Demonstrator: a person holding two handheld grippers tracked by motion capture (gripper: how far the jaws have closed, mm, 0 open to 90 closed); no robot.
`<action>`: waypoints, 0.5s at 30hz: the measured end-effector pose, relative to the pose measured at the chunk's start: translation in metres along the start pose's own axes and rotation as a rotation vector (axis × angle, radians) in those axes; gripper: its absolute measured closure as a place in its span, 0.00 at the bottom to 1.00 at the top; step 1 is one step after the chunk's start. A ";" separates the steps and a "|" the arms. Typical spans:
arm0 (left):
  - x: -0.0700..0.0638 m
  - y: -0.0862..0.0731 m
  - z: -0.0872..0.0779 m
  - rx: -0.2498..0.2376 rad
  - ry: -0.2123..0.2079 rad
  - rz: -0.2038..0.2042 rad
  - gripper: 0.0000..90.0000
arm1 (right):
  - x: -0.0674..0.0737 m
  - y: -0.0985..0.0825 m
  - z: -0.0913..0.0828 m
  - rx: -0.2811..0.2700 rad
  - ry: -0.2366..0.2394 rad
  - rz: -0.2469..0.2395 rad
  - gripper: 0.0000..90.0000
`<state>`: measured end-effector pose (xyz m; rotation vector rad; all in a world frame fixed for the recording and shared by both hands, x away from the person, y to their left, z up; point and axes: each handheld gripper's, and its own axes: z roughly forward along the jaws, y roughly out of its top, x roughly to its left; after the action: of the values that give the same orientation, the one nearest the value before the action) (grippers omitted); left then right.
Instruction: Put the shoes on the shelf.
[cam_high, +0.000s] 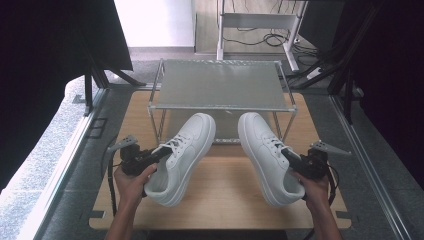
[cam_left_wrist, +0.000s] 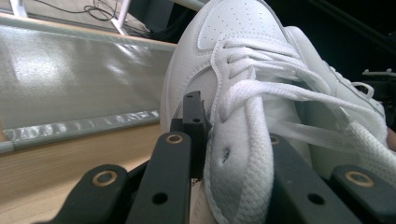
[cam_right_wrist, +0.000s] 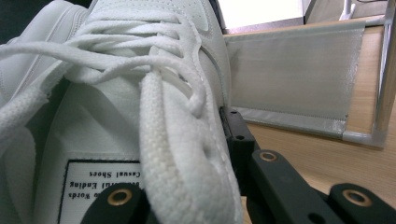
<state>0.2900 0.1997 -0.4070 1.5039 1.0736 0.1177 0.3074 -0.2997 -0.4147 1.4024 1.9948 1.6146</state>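
Already both picked up: left gripper (cam_high: 159, 153) clamped on left shoe (cam_high: 182, 157), right gripper (cam_high: 290, 156) on right shoe (cam_high: 265, 155), near tabletop's front edge; rack (cam_high: 220, 85) shelf bare, so placing's prob. left.

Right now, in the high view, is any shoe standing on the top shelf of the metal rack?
No, the top shelf carries nothing; the left shoe and the right shoe are in front of the rack, over the wooden table.

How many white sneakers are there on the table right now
2. The left sneaker is clamped at its side wall in the left gripper; the right sneaker likewise in the right gripper. Both point toward the rack.
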 end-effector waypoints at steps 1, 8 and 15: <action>0.000 0.000 0.000 -0.001 -0.001 0.000 0.90 | 0.001 0.000 0.000 -0.004 -0.001 -0.001 0.96; -0.006 0.007 0.001 -0.020 -0.008 0.007 0.90 | 0.005 0.005 -0.004 -0.023 0.004 0.014 0.96; -0.016 0.022 0.006 -0.046 -0.047 0.027 0.91 | 0.009 0.015 -0.008 -0.052 0.009 0.013 0.96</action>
<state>0.2968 0.1881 -0.3828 1.4734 1.0068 0.1244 0.3056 -0.2984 -0.3957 1.3946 1.9384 1.6689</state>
